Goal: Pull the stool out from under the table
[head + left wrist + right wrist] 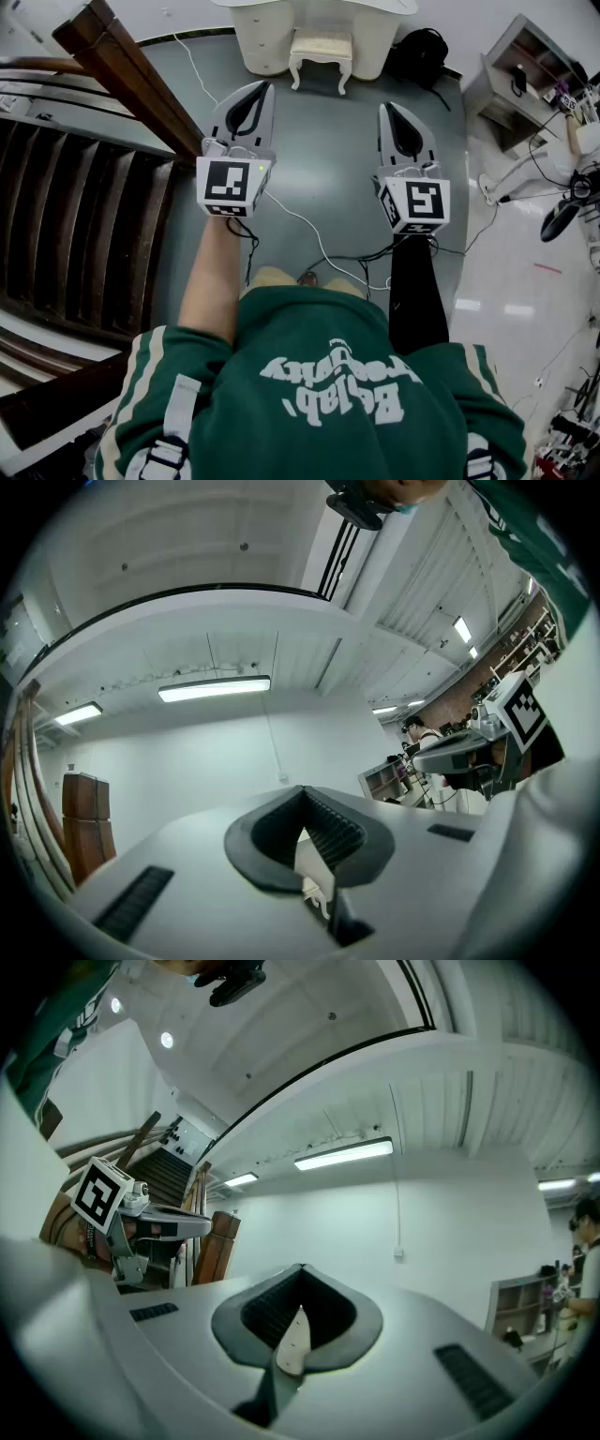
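Observation:
A cream stool (pixel 321 52) with curved legs stands at the far end of the grey floor, tucked against a white table (pixel 272 37). My left gripper (pixel 263 86) and right gripper (pixel 385 107) are held side by side in front of me, both pointing toward the stool and well short of it. Each is shut with nothing between its jaws. The left gripper view shows the closed left gripper (pixel 305 797) against wall and ceiling, with the right gripper (pixel 473 750) off to the side. In the right gripper view the closed right gripper (pixel 298 1286) shows, and the left gripper (pixel 141 1221) beside it. Neither gripper view shows the stool.
A dark wooden staircase (pixel 75 225) with a slanting rail (pixel 117 66) fills the left side. A white cable (pixel 314 234) snakes over the floor between me and the stool. A black bag (pixel 427 47) lies right of the table, and a grey shelf unit (pixel 525 80) stands at the right.

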Action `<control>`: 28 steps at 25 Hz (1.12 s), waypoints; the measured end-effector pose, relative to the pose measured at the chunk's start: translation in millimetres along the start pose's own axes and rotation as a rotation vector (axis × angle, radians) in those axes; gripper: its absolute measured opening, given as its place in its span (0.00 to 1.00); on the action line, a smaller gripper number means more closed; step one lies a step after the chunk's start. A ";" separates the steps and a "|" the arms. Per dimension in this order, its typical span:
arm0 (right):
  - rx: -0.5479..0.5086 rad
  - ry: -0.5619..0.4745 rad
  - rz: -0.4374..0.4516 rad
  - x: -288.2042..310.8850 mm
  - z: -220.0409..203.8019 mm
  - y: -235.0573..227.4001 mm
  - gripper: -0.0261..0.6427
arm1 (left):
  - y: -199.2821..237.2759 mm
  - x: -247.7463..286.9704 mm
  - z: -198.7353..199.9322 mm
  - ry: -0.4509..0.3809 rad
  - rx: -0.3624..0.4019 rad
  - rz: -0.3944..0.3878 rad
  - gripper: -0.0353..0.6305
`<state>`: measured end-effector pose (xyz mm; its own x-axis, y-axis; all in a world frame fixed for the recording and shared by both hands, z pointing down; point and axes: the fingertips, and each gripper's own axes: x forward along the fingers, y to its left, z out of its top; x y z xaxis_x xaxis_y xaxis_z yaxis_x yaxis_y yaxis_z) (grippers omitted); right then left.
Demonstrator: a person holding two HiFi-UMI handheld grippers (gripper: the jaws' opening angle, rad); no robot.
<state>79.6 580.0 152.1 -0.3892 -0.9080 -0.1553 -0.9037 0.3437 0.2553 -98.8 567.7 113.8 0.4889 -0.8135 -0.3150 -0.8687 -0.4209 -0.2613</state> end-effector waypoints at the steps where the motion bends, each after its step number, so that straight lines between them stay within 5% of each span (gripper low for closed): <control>1: -0.002 -0.001 -0.002 1.0 -0.5 -0.7 0.05 | 1.2 0.7 -1.0 0.000 0.001 0.001 0.07; 16: 0.028 -0.008 -0.010 20.9 -10.6 -14.8 0.05 | 10.6 23.3 -17.0 0.026 0.051 -0.003 0.07; 28: 0.045 0.052 -0.014 135.4 -60.4 -33.8 0.05 | 89.3 107.3 -92.5 0.059 0.000 0.001 0.07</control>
<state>68.3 430.9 180.1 -0.3680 -0.9234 -0.1089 -0.9165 0.3406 0.2098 -131.3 405.7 141.1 0.4827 -0.8360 -0.2608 -0.8690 -0.4203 -0.2609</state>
